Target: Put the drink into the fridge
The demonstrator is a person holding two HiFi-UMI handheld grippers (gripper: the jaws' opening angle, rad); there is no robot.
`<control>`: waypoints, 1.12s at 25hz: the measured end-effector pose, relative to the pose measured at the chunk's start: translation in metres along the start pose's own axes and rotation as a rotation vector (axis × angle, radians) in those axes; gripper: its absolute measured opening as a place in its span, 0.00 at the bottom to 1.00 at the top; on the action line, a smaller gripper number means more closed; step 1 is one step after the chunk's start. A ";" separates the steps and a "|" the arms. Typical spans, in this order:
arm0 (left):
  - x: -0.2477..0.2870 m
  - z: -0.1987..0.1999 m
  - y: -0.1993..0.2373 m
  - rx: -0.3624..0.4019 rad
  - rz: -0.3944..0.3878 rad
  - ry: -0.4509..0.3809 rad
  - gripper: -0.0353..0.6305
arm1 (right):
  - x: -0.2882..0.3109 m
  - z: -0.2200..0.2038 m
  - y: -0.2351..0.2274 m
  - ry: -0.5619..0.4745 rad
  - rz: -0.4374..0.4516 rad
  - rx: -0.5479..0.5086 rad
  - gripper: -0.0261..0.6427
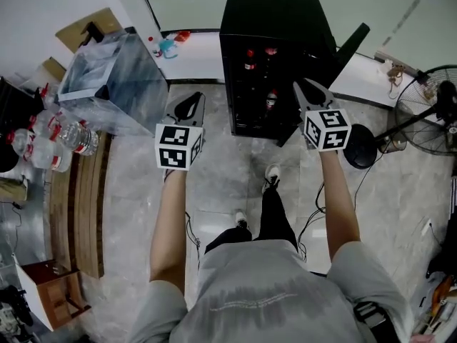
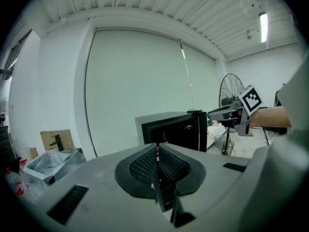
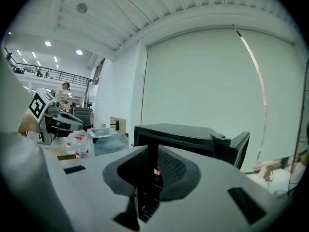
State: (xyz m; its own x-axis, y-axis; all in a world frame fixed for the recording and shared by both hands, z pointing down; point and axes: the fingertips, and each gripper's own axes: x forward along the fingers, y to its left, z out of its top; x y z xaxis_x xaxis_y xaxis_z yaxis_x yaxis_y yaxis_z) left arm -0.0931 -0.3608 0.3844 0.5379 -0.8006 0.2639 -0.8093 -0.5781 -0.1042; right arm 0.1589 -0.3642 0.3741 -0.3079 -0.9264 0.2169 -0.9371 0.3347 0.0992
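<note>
Head view shows a boxy, glossy-black fridge (image 1: 278,20).

Grey short-sleeved T-shirt (image 1: 264,291), black trousers (image 1: 275,216), white shoes (image 1: 272,171). Left gripper (image 1: 187,108), right gripper (image 1: 309,91): grey bodies, black textured pads (image 2: 145,166), white cubes (image 1: 178,146) with black square markers.

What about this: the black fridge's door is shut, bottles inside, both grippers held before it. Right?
No: the fridge door is open, as the head view shows. Bottles do sit inside, with the left gripper and right gripper held before it.
</note>
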 end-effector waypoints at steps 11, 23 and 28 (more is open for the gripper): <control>-0.047 0.042 -0.049 0.113 -0.059 -0.091 0.09 | -0.087 0.028 0.018 -0.027 -0.073 -0.010 0.06; -0.077 0.063 -0.098 0.121 -0.128 -0.156 0.09 | -0.167 0.049 0.027 -0.083 -0.149 -0.049 0.04; -0.084 0.067 -0.108 0.135 -0.144 -0.165 0.09 | -0.180 0.056 0.038 -0.098 -0.131 -0.056 0.04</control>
State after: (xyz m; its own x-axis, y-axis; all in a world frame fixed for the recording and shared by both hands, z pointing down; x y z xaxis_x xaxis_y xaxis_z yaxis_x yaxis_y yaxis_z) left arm -0.0354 -0.2420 0.3091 0.6854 -0.7171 0.1266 -0.6888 -0.6949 -0.2067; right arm 0.1697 -0.1949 0.2845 -0.2013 -0.9741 0.1031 -0.9604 0.2169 0.1750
